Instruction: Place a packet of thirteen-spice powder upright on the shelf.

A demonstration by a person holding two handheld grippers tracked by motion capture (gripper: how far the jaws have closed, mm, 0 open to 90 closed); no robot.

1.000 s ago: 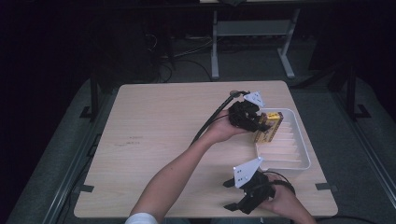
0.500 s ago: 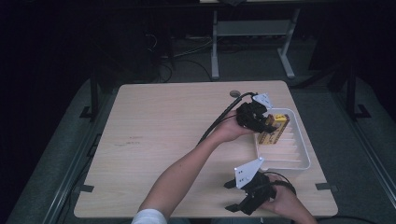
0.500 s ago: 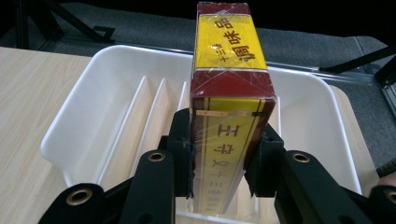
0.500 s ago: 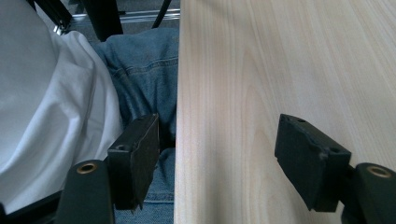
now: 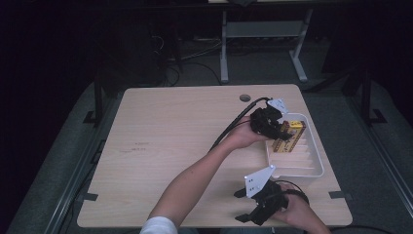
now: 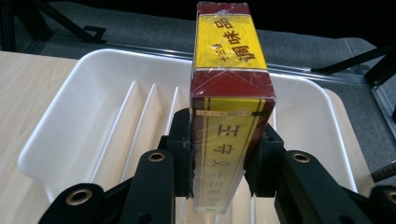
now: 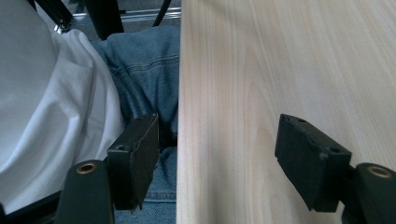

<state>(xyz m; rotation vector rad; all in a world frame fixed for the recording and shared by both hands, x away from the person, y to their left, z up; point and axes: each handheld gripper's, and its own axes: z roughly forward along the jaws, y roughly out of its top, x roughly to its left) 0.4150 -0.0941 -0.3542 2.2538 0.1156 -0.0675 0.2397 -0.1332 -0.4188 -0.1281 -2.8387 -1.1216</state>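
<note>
A yellow and dark red box (image 6: 231, 93) with printed characters, wrapped in clear film, is clamped between the pads of my left gripper (image 6: 226, 158). The high view shows that left gripper (image 5: 278, 129) holding the box (image 5: 290, 136) tilted over the far left part of a white ribbed tray (image 5: 319, 168). The tray's dividers (image 6: 126, 116) lie just below the box. My right gripper (image 5: 240, 205) rests at the table's near edge, to the right. Its jaws stand open in the right gripper view (image 7: 219, 154), with nothing between them.
The light wooden table (image 5: 170, 141) stretches bare to the left of the tray. A cable hole (image 5: 245, 98) sits near its far edge. The person's jeans (image 7: 140, 56) and white shirt (image 7: 42, 93) lie just past the table edge by the right gripper.
My left gripper has shifted slightly to the right over the tray, with the box still in it. The right gripper has stayed where it was.
</note>
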